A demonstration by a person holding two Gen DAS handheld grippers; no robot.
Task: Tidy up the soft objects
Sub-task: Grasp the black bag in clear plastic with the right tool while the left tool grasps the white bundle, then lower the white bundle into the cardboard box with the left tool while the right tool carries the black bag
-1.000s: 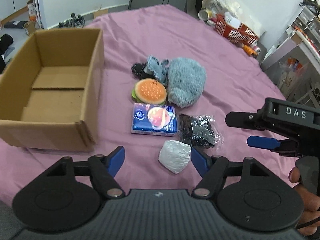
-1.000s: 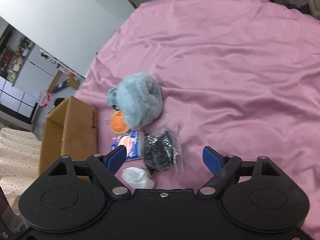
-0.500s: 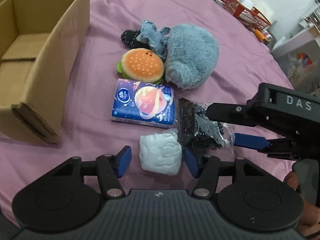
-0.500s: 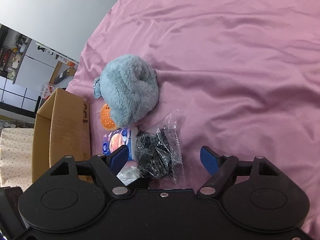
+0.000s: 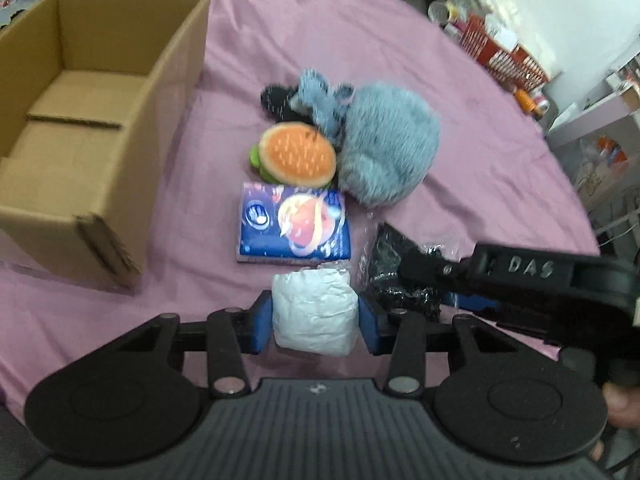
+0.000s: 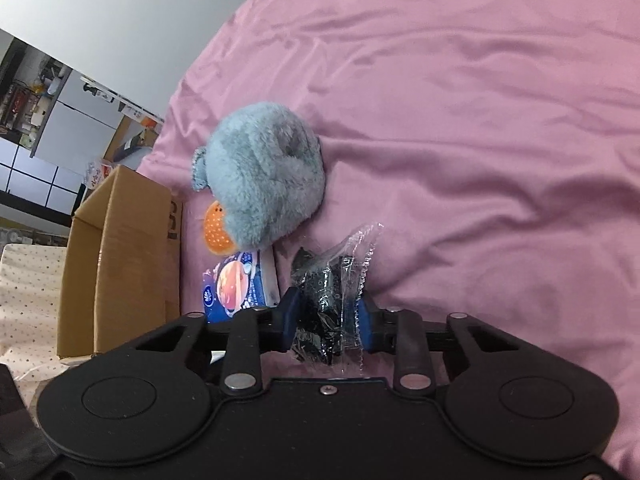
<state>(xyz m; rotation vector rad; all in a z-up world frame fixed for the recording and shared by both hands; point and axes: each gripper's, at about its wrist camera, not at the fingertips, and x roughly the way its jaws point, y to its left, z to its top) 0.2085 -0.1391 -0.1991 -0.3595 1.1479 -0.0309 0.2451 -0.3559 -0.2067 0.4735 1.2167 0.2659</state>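
Observation:
My left gripper (image 5: 315, 322) is shut on a white soft packet (image 5: 314, 312) that rests on the pink cloth. My right gripper (image 6: 326, 320) is shut on a clear bag of black fabric (image 6: 330, 300), seen in the left wrist view as the black bag (image 5: 394, 272) under the right gripper's body. Beyond them lie a blue tissue pack (image 5: 294, 222), an orange burger plush (image 5: 298, 156), a grey-blue furry plush (image 5: 386, 148) and a small black fuzzy item (image 5: 274, 98). An open cardboard box (image 5: 80, 92) stands at the left, with nothing inside.
The pink cloth (image 6: 460, 120) covers the whole table, wrinkled to the right. A red basket (image 5: 504, 56) and clutter sit past the far right edge. A white shelf unit (image 5: 592, 132) stands at the right. A fingertip (image 5: 624, 408) shows at the lower right.
Both grippers moved down and forward onto the pile and went from open to shut, the left on the white packet, the right on the black bag.

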